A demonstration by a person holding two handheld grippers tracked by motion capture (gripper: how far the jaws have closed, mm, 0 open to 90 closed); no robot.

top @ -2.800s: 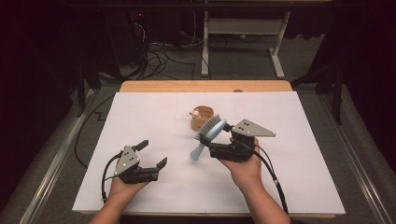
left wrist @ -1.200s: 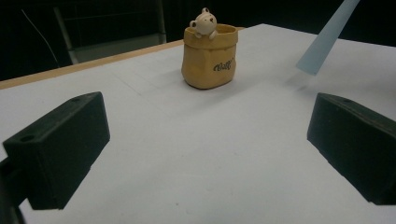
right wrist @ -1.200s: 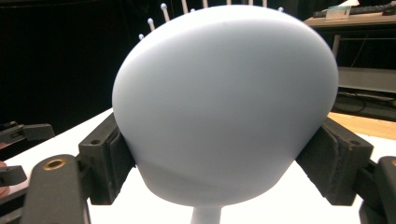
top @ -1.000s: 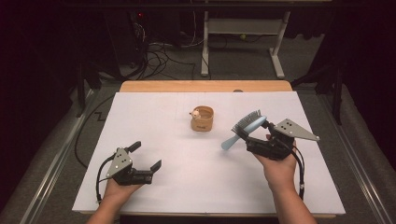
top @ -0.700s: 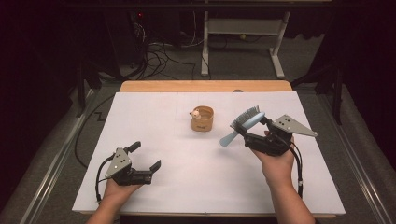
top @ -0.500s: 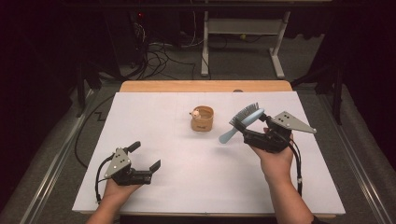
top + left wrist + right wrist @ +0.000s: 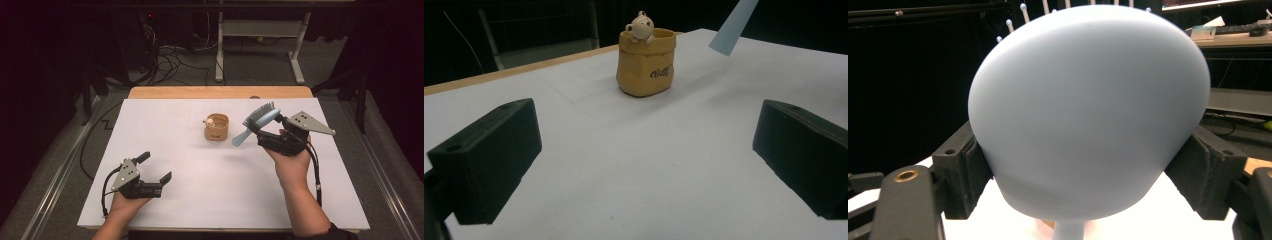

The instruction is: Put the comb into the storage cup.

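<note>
Apparently midway: the right gripper (image 7: 264, 131) pinches the brush (image 7: 256, 124) aloft beside the cup (image 7: 217, 127), insertion seemingly pending, while the left gripper (image 7: 155, 167) rests, fingers spread.

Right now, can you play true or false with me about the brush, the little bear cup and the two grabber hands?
1. The right gripper holds a blue hairbrush by its head. True.
2. The hairbrush lies flat on the table. False: it is held up above the white table.
3. A little bear peeks out of the tan cup. True.
4. The left gripper is squeezing the cup. False: its fingers are open and empty, far from the cup.
5. The cup has tipped over. False: it stands upright.
</note>
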